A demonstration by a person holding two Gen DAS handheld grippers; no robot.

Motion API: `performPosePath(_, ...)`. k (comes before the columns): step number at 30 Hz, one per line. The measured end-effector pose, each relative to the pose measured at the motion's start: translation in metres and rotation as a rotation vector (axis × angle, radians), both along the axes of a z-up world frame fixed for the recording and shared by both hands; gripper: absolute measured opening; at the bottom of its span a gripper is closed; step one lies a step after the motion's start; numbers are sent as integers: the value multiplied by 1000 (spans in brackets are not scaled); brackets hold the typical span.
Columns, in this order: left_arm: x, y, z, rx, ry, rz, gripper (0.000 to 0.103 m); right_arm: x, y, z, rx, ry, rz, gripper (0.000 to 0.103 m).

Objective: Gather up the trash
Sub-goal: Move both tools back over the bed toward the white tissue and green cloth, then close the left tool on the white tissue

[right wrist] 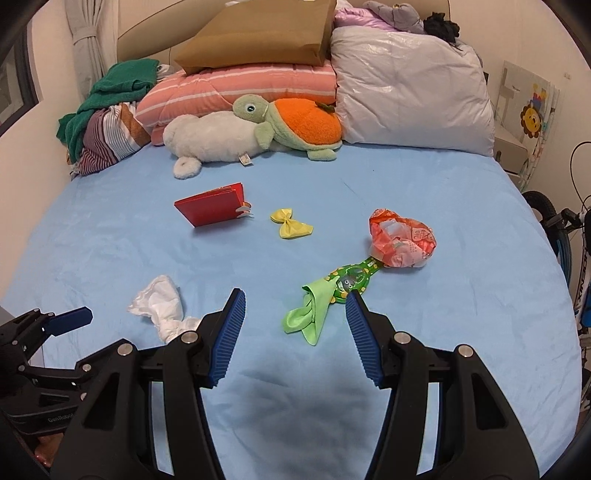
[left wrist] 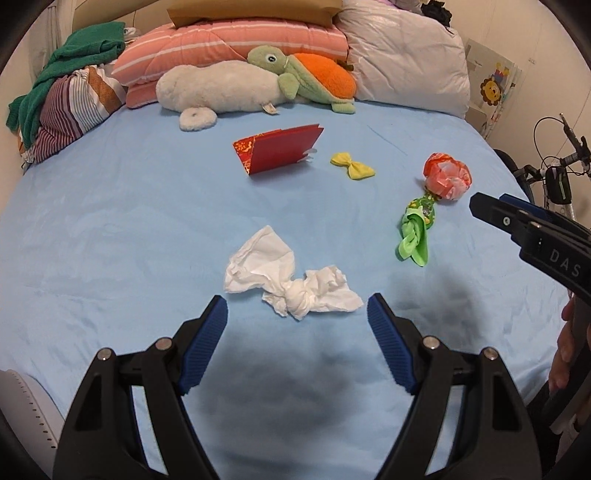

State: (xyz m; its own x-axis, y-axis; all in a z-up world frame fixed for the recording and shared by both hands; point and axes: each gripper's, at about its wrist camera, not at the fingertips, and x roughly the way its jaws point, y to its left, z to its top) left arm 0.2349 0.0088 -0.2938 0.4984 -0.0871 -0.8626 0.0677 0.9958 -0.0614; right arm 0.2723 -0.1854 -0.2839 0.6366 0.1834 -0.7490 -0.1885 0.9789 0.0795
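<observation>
A crumpled white tissue (left wrist: 291, 280) lies on the blue bed sheet (left wrist: 129, 229), just ahead of my open, empty left gripper (left wrist: 297, 304). It also shows in the right wrist view (right wrist: 162, 306). A green wrapper (right wrist: 321, 299) lies just ahead of my open, empty right gripper (right wrist: 295, 299), and shows in the left wrist view (left wrist: 415, 230). A crumpled red plastic wrapper (right wrist: 402, 240) touches its far end. A yellow bow-shaped scrap (right wrist: 290, 223) and a red folded card (right wrist: 212, 208) lie farther back. The right gripper shows at the right edge of the left wrist view (left wrist: 480, 206).
Plush toys (right wrist: 258, 129), a pink striped quilt (right wrist: 240, 88), a white pillow (right wrist: 410, 92), a brown paper bag (right wrist: 258, 33) and green and striped clothes (right wrist: 107, 122) line the bed head. A bicycle (right wrist: 569, 236) stands beside the bed's right edge.
</observation>
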Motion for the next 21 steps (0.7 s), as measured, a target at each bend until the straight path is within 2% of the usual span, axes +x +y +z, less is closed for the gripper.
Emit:
performPosePath(6, 24, -5, -36, 21, 53, -13, 78, 25, 5, -34, -1, 55, -15, 55)
performPosePath(10, 34, -3, -51, 48, 66, -23, 78, 34, 6, -54, -8, 87, -23, 55)
performPosePath(17, 46, 0, -77, 43, 116, -27, 78, 47, 9, -83, -28, 147, -26, 54)
performPosePath(18, 47, 0, -80, 42, 121, -28, 78, 48, 10, -86, -31, 155, -22, 52)
performPosePath(20, 48, -2, -86, 61, 124, -31, 77, 50, 12, -93, -37, 175, -8, 40)
performPosePath(21, 48, -3, -86, 73, 115, -34, 76, 50, 13, -96, -38, 186, 0, 29)
